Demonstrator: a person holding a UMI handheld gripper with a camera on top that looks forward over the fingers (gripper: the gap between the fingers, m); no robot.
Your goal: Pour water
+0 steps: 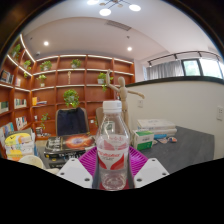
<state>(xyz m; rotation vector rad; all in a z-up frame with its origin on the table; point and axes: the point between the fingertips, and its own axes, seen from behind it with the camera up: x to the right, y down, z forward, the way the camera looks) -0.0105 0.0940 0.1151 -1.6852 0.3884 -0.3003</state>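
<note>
A clear plastic water bottle (112,140) with a white cap and a red label stands upright between my fingers. My gripper (112,165) is shut on the bottle, with the magenta pads (90,160) pressing on its lower body from both sides. The bottle appears lifted above the dark table (185,150). No cup or other vessel is clearly visible.
Boxes (155,128) lie on the table to the right of the bottle. A yellow and white object (20,145) sits at the left, with a tray of items (55,145) beside it. Wooden shelves with plants (70,95) line the far wall.
</note>
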